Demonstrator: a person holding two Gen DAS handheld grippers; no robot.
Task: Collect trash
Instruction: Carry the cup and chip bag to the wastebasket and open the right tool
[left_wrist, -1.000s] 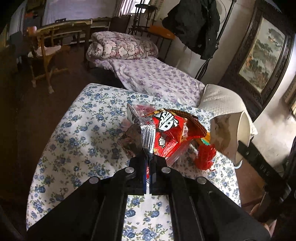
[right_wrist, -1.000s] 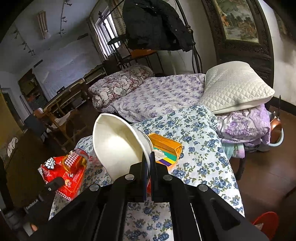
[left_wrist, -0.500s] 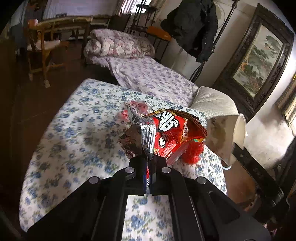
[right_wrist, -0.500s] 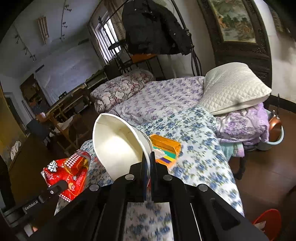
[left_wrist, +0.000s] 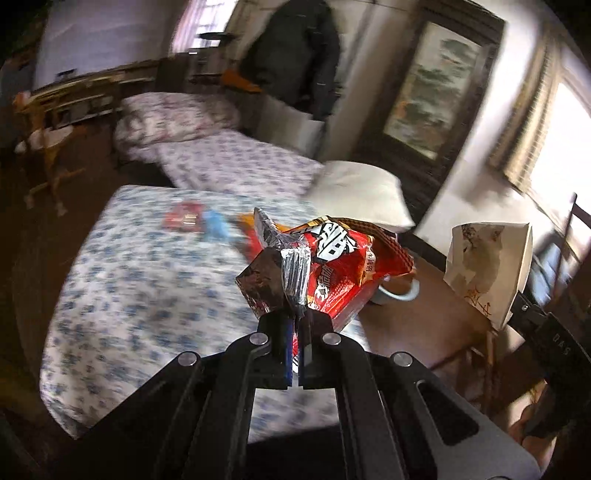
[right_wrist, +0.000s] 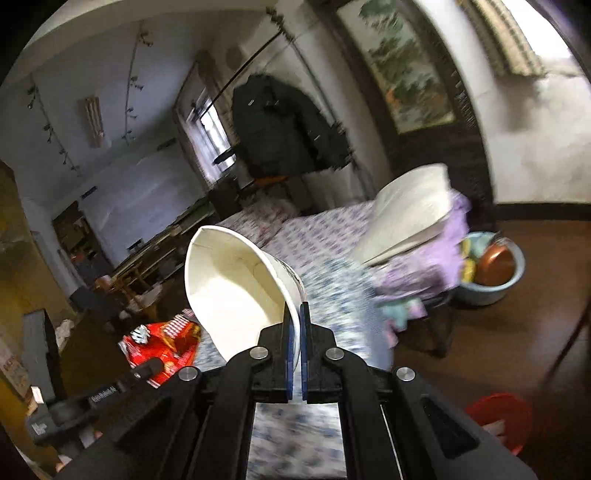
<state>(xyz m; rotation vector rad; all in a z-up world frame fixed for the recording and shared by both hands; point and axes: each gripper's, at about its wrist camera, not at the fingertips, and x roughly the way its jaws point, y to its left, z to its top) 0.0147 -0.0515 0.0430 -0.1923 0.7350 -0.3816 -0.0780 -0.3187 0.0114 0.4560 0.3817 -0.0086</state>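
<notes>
While the left tool (left_wrist: 295, 325) is clamping a bunch of snack wrappers (left_wrist: 325, 266), a red printed bag with a dark foil wrapper folded against it, the left wrist view is showing that bundle hanging clear in front of its closed jaws, above the edge of the floral-covered bed (left_wrist: 140, 295) lying ahead and to the left. More litter, a small red packet (left_wrist: 183, 220) and something blue beside it, is lying far ahead on that cover. Off to the right, the paper bowl (left_wrist: 487, 273) is hanging in the other tool.

From the right wrist view, the right tool (right_wrist: 294, 325) is pinching the wall of the white paper bowl (right_wrist: 236, 284), its mouth tipping up and leftward, jaws closed on the rim. Down to the left the red wrappers (right_wrist: 162, 343) are riding in the left tool. A red bin (right_wrist: 502, 417), low to the right, looks like the likely drop point.

Judging by this, both loads are in the carrying stage; next, each needs swinging over a bin before the jaws are opening.
</notes>
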